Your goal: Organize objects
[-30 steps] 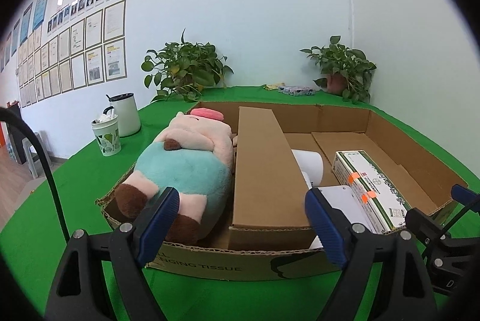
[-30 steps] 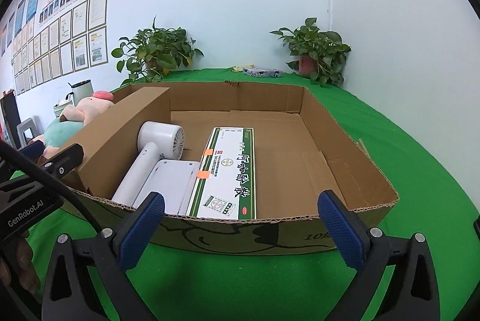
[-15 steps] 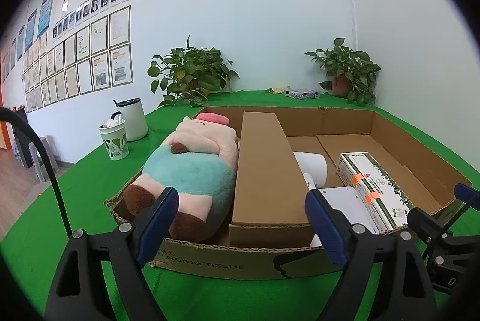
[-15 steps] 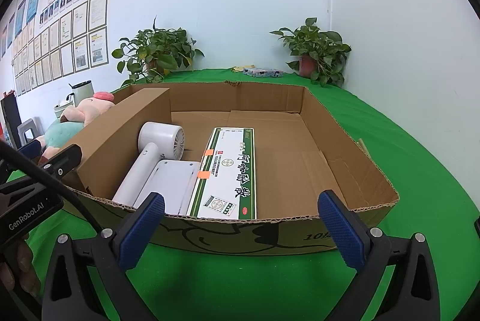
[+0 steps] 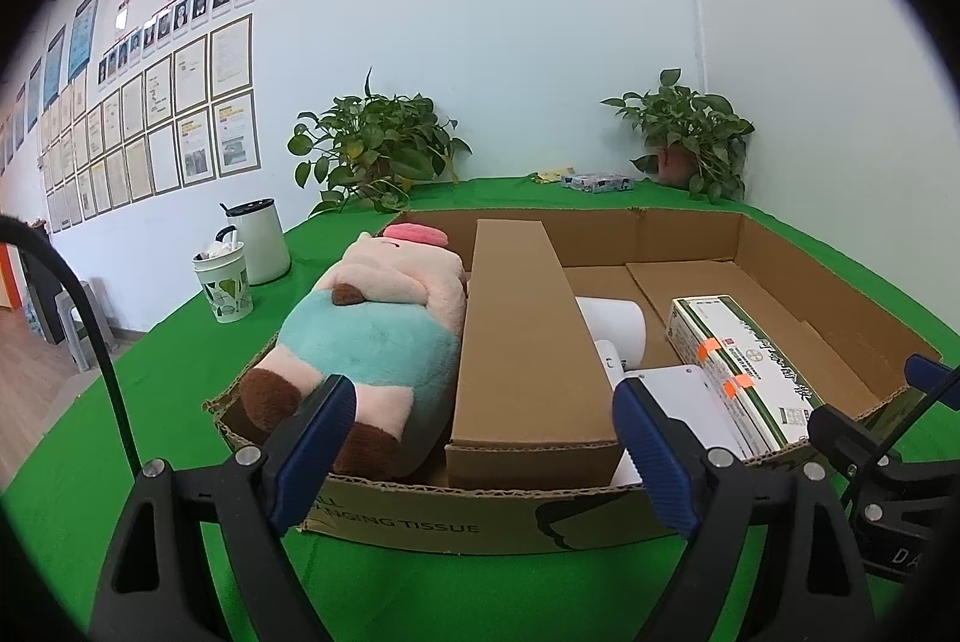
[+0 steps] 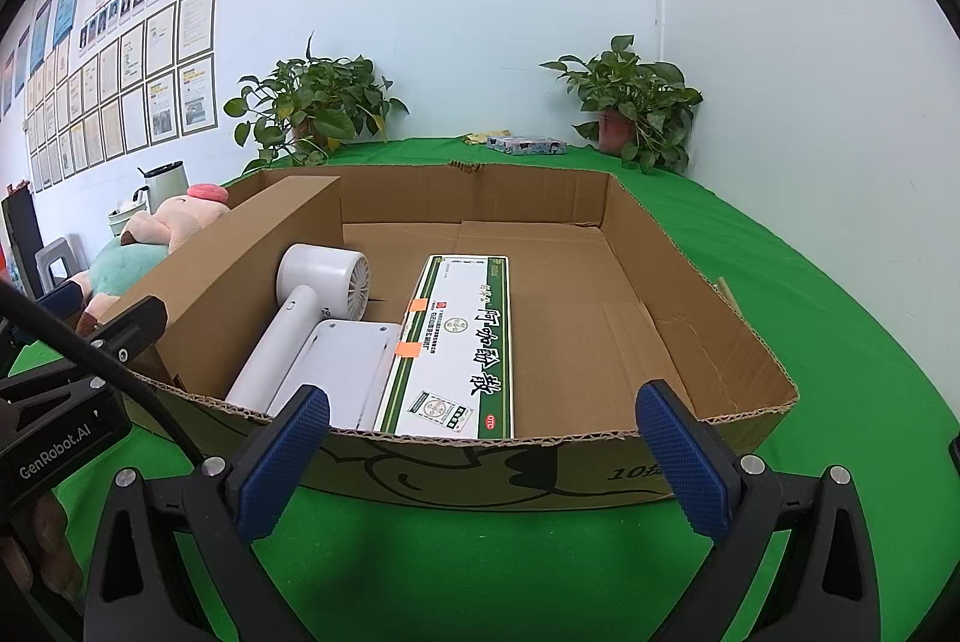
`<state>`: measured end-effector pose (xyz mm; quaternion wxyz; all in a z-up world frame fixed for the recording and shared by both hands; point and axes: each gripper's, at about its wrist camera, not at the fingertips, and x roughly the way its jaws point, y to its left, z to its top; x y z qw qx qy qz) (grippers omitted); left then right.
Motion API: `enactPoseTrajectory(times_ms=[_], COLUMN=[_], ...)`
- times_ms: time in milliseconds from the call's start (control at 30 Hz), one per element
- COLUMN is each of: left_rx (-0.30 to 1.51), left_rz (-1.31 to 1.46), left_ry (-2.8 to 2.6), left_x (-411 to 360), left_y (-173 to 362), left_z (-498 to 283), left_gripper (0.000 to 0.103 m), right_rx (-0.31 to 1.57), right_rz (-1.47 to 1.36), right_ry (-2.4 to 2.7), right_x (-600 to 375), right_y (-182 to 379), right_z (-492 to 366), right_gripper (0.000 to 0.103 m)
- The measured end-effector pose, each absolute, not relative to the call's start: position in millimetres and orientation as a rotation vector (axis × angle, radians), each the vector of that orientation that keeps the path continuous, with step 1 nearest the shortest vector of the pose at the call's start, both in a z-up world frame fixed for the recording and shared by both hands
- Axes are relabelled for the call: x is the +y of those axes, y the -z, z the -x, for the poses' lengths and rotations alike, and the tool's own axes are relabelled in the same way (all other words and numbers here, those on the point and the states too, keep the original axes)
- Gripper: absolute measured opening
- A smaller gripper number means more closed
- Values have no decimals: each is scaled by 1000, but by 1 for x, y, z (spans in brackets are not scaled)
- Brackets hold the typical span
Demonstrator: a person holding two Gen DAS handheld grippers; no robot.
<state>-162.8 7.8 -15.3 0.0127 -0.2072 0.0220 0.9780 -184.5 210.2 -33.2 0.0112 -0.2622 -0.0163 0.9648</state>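
Observation:
A shallow cardboard box (image 5: pixel 420 513) (image 6: pixel 690 276) lies on the green table. Inside it are a plush pig (image 5: pixel 366 336) (image 6: pixel 162 228) at the left, a long brown carton (image 5: pixel 522 342) (image 6: pixel 240 258) beside it, a white hair dryer (image 6: pixel 318 294) (image 5: pixel 618 327), a flat white item (image 6: pixel 348 366) (image 5: pixel 678 396) and a green-and-white box (image 6: pixel 468 342) (image 5: pixel 744 366). My left gripper (image 5: pixel 486 456) is open and empty before the box's near wall. My right gripper (image 6: pixel 480 468) is open and empty, in front of the near wall at the right part.
A patterned cup (image 5: pixel 223 285) and a white kettle (image 5: pixel 259 240) stand left of the box. Two potted plants (image 5: pixel 372 156) (image 5: pixel 690 138) and a small pack (image 5: pixel 597 182) stand at the back by the wall. The right part of the box floor (image 6: pixel 588 318) is bare.
The left gripper has drawn back a little from the box and tilted slightly upward. The right gripper has barely moved. Both stay open.

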Motion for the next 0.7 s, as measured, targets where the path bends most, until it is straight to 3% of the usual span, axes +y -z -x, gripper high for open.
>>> enactPoseTrajectory(times_ms=[700], left_rx=[108], left_rz=[638], left_ry=[-3070], left_x=[12], left_y=[16], left_z=[162], left_gripper=[89], right_rx=[-50], right_rz=[817], right_ry=[-3009], right_x=[209], right_y=[33], right_z=[183], right_gripper=[103])
